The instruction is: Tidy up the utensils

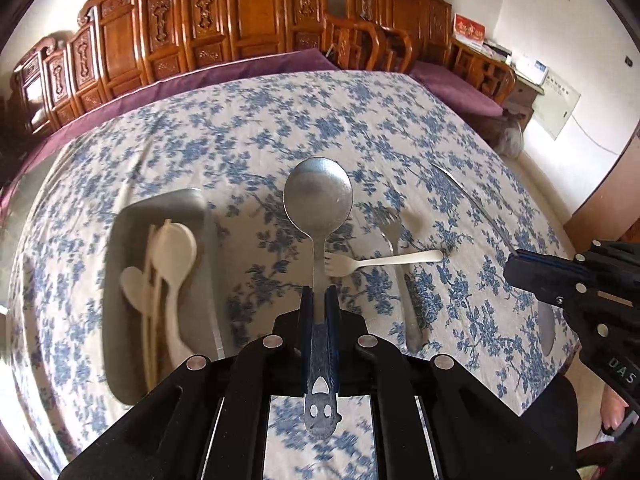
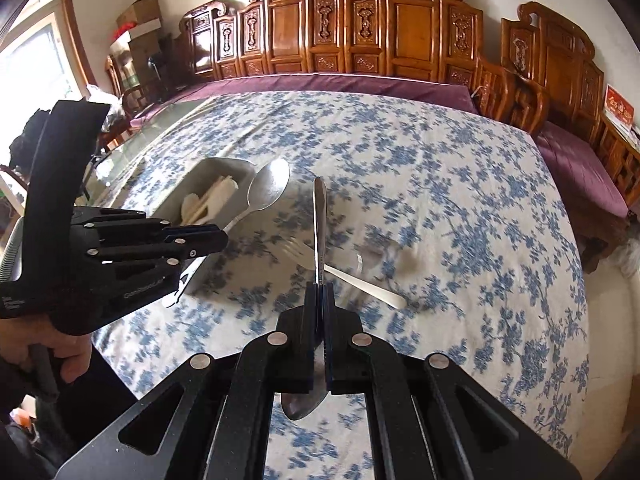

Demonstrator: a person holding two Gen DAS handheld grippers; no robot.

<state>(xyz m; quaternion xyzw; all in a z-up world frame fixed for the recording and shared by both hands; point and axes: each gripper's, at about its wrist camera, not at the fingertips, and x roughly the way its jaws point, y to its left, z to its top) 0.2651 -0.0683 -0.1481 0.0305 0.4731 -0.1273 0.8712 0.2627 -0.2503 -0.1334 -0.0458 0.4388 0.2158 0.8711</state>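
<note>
Above floral cloth point(image 1: 400, 128), tool-clamped steel spoons point(image 1: 318, 196).

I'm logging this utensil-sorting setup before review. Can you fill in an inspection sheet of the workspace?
Surface: table under a blue floral cloth.
Job's things: metal tray holding white spoons and chopsticks; white fork crossing a metal fork on the cloth.
Clutter: nothing seen on the table.
Grippers: left gripper shut on a round spoon, bowl forward; right gripper shut on a second spoon, handle forward, bowl behind the jaws.
Cables: one wire on the wall.
Surroundings: carved wooden bench with purple cushion, boxes by a window.
</note>
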